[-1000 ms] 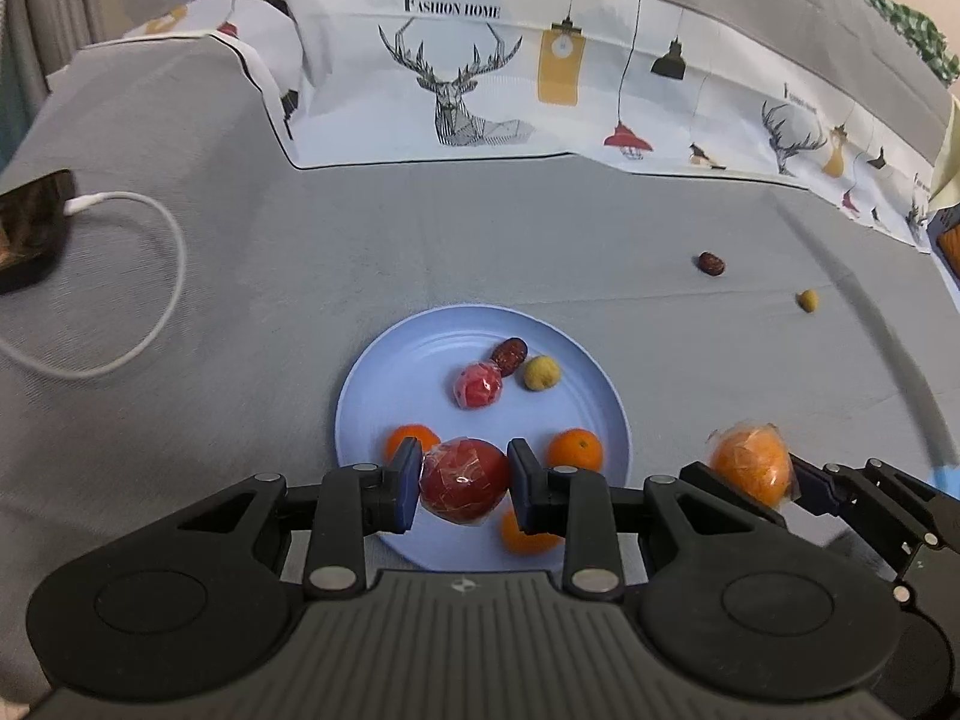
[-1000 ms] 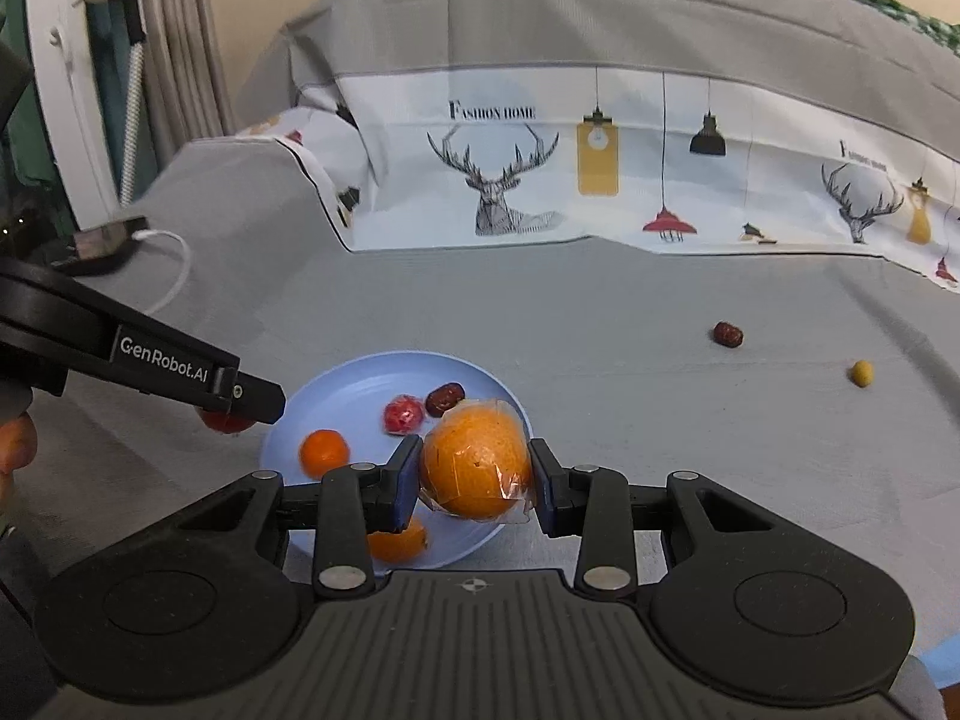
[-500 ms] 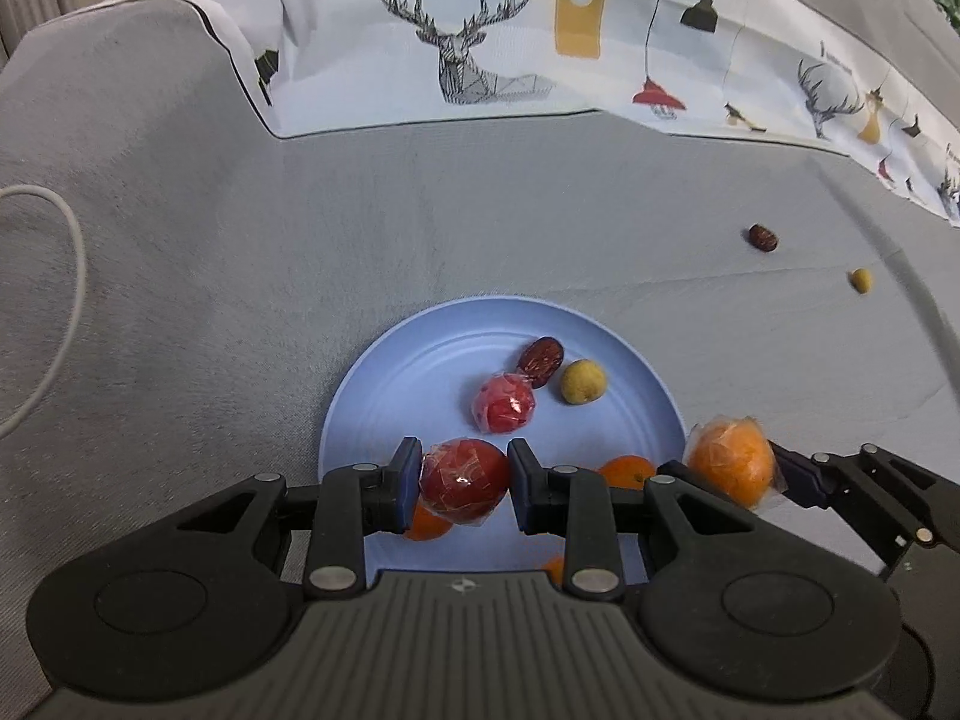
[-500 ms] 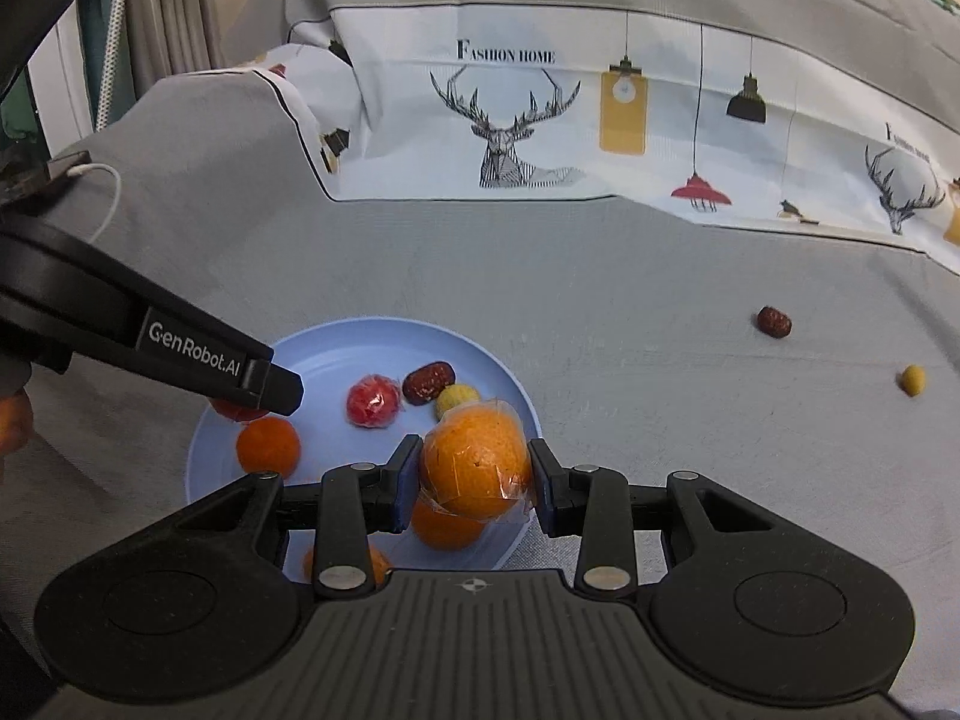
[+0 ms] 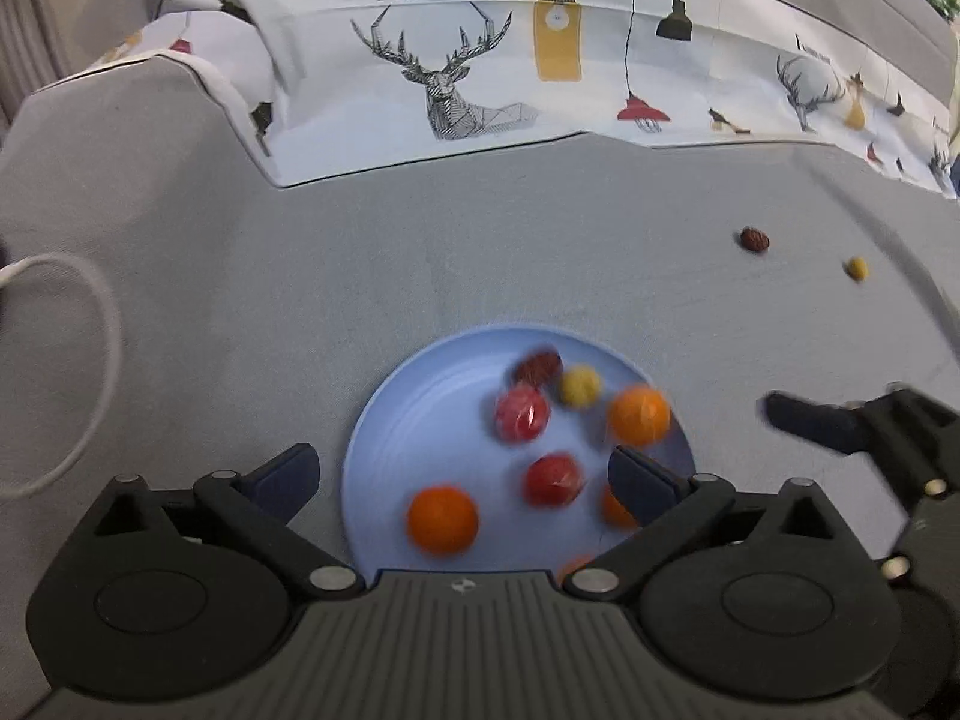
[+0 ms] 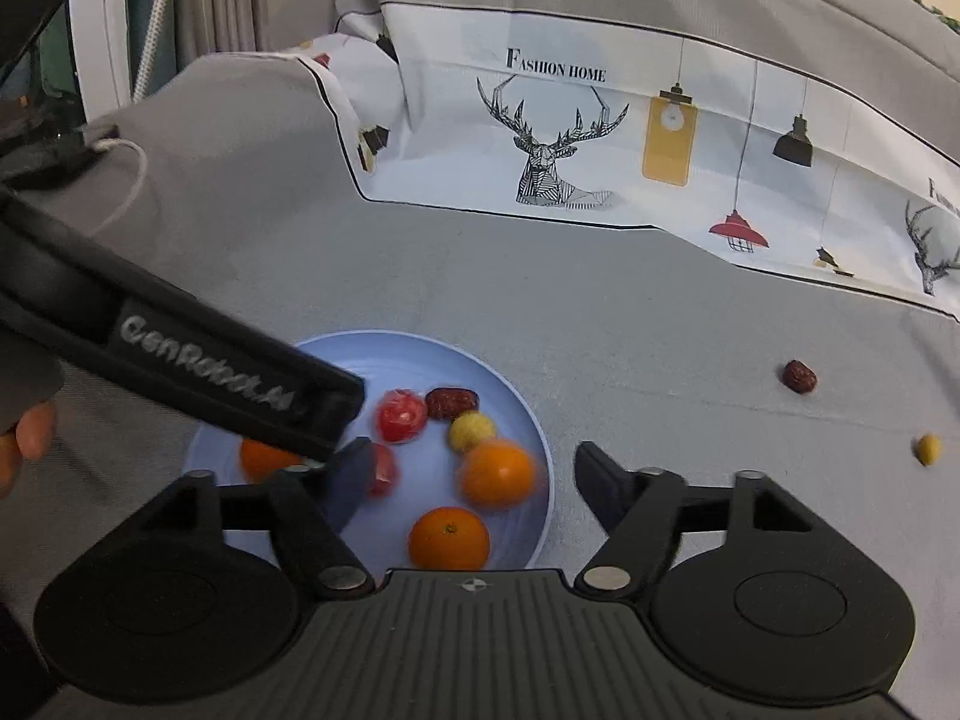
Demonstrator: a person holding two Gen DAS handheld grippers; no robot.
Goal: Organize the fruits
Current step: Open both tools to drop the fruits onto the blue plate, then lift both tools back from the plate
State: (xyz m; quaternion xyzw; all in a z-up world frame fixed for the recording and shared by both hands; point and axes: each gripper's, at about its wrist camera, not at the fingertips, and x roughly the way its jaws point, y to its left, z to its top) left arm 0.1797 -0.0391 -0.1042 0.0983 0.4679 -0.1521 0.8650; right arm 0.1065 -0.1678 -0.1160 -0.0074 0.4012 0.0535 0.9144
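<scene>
A light blue plate (image 5: 396,432) (image 6: 528,420) lies on the grey cloth and holds several fruits. In the left wrist view a wrapped red fruit (image 5: 553,479) lies on it between my fingers, with a wrapped orange (image 5: 638,415), another red fruit (image 5: 522,413), a brown date (image 5: 537,367) and a yellow fruit (image 5: 579,385). My left gripper (image 5: 465,471) is open above the plate. My right gripper (image 6: 474,483) is open over the wrapped orange (image 6: 497,474), which looks blurred. A plain orange (image 6: 449,539) lies nearer.
A brown date (image 5: 753,239) (image 6: 799,375) and a small yellow fruit (image 5: 857,267) (image 6: 927,449) lie loose on the cloth at the right. A white cable (image 5: 90,360) loops at the left. A printed deer cloth (image 5: 456,60) covers the back.
Both grippers have opened. The left let go of the wrapped red fruit and the right let go of the wrapped orange; both now lie on the plate.
</scene>
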